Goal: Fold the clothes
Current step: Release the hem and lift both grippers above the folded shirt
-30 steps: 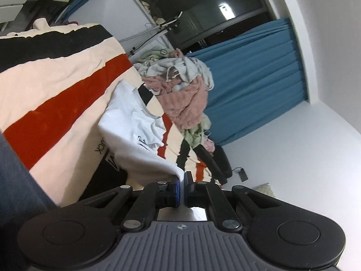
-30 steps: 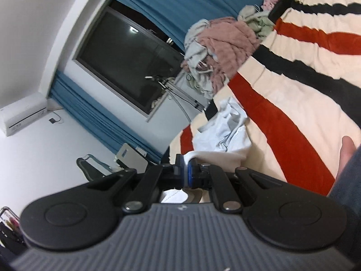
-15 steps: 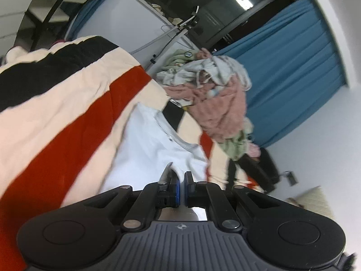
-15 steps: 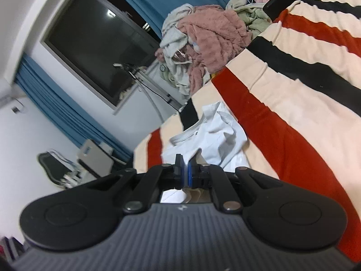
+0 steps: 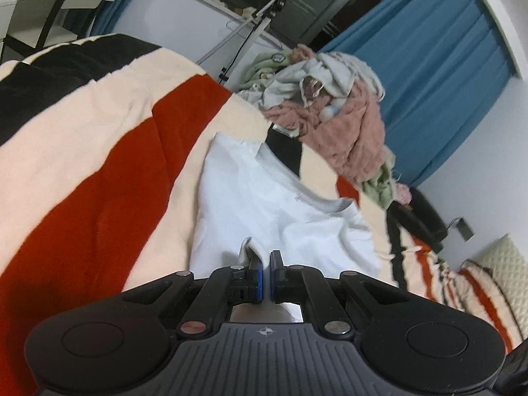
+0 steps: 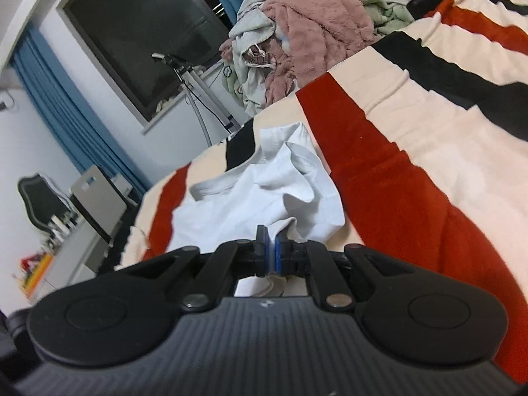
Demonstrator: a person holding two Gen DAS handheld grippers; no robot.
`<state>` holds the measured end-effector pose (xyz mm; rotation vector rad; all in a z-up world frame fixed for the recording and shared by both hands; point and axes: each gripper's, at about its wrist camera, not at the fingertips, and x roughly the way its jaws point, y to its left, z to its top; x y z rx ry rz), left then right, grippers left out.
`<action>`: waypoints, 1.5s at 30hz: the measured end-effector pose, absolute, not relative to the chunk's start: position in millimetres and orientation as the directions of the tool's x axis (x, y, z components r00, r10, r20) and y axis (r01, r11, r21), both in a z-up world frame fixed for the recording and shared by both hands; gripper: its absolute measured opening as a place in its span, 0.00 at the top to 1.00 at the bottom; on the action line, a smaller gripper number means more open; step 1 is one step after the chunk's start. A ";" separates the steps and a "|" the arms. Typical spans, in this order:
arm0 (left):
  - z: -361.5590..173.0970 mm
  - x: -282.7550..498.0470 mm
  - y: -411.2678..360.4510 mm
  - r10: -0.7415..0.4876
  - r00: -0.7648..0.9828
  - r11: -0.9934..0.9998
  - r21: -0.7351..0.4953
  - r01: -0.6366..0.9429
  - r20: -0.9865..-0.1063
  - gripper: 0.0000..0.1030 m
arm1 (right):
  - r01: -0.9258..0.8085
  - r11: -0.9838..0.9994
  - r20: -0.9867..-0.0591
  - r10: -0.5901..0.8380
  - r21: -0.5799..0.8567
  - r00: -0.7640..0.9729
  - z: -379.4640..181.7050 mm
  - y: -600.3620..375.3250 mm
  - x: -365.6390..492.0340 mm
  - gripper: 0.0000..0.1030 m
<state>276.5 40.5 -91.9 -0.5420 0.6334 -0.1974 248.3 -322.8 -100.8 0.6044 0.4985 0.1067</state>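
A white T-shirt (image 5: 264,204) lies spread on the striped blanket (image 5: 99,165), collar toward the far side. My left gripper (image 5: 266,264) is shut on the shirt's near edge, a fold of cloth pinched between the blue pads. In the right wrist view the same T-shirt (image 6: 264,198) lies rumpled, with its right side bunched. My right gripper (image 6: 270,247) is shut on its near edge, low over the blanket (image 6: 412,165).
A heap of unfolded clothes (image 5: 330,109) with a pink fleece sits at the blanket's far end; it also shows in the right wrist view (image 6: 303,39). Blue curtains (image 5: 445,66) and a dark window (image 6: 138,43) lie behind. A desk and chair (image 6: 66,204) stand at the left.
Both grippers have come down toward the blanket with the shirt in them. The shirt went from hanging bunched to lying spread out flat.
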 end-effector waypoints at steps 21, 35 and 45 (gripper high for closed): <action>-36.2 175.0 20.4 -0.222 0.860 0.962 -0.245 0.118 -0.459 0.19 | -0.075 0.939 -0.344 0.196 0.335 0.918 -43.7 -296.6 159.1 0.13; -36.2 116.5 19.1 -0.189 0.870 0.973 -0.208 0.102 -0.455 0.18 | -0.096 0.962 -0.302 0.174 0.255 0.937 -34.5 -285.6 112.1 0.13; -73.9 106.6 41.3 -0.443 0.688 0.822 -0.567 0.056 -0.575 0.18 | -0.059 0.956 -0.334 0.157 0.286 0.929 -39.2 -290.0 119.3 0.13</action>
